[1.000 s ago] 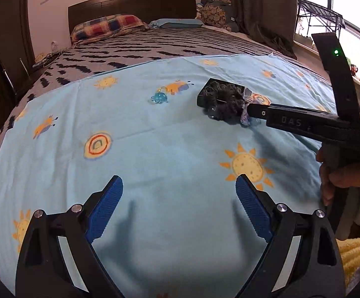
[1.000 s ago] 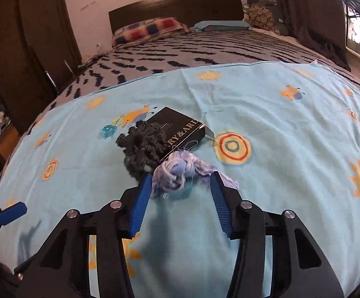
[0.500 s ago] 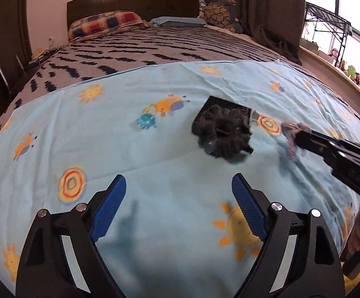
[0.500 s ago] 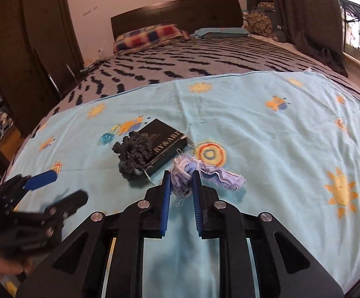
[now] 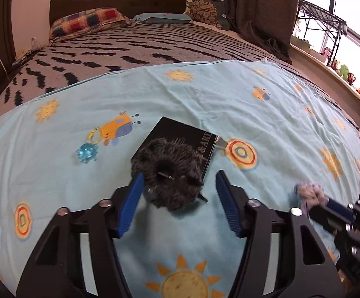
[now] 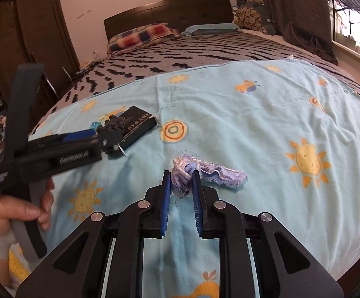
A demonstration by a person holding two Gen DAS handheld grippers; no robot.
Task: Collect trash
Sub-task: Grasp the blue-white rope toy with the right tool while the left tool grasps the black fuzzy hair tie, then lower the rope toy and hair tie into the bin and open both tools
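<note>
A dark fuzzy scrunchie (image 5: 170, 171) with a small metal clip lies against a black box (image 5: 187, 139) on the light blue sheet. My left gripper (image 5: 178, 181) is open, its blue pads on either side of the scrunchie. It also shows in the right wrist view (image 6: 93, 136). My right gripper (image 6: 182, 181) is shut on a frayed lilac cloth scrap (image 6: 197, 171), whose loose end trails to the right on the sheet. The scrap also shows in the left wrist view (image 5: 311, 193).
A small blue plastic charm (image 5: 86, 152) lies left of the box. The light blue sheet (image 5: 229, 104) covers the near half of the bed over a zebra-striped blanket (image 5: 135, 49). Pillows (image 5: 85, 22) lie by the dark headboard. A window ledge (image 5: 329, 59) lies to the right.
My left gripper has moved forward until its pads flank the scrunchie. My right gripper closed on the lilac scrap and pulled it back and right, away from the box.
</note>
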